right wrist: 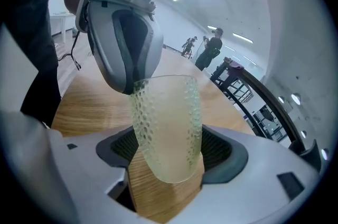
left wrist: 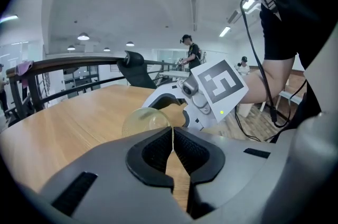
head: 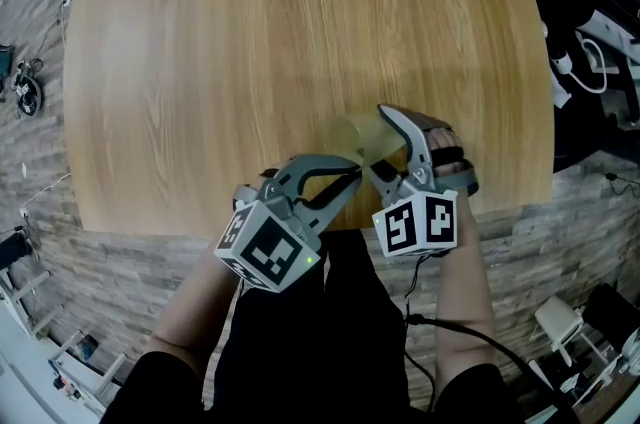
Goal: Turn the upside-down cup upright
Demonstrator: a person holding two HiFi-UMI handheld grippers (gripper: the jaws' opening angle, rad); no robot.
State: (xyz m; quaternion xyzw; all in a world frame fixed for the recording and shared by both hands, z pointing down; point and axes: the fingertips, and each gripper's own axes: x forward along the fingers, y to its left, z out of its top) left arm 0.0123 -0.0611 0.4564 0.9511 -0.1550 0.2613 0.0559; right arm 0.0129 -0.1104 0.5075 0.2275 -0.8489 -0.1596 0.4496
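Observation:
A pale yellow, see-through dimpled cup (head: 360, 137) hangs just above the wooden table (head: 250, 42), near its front edge. My right gripper (head: 377, 142) is shut on the cup. In the right gripper view the cup (right wrist: 166, 122) stands between the pads of the right gripper (right wrist: 169, 151), with its rounded closed end toward the camera and its rim pointing away. My left gripper (head: 350, 180) sits just left of the cup, its jaws shut on nothing. From the left gripper view, the left gripper (left wrist: 172, 136) shows its pads touching, and the cup (left wrist: 147, 120) appears right beyond them.
The table's front edge (head: 150, 230) runs just below both grippers, and a black cable (head: 450, 332) trails from the right one. A black railing (left wrist: 63, 67) lies past the table's far side. People stand far off in the room (left wrist: 193, 54) (right wrist: 211, 48).

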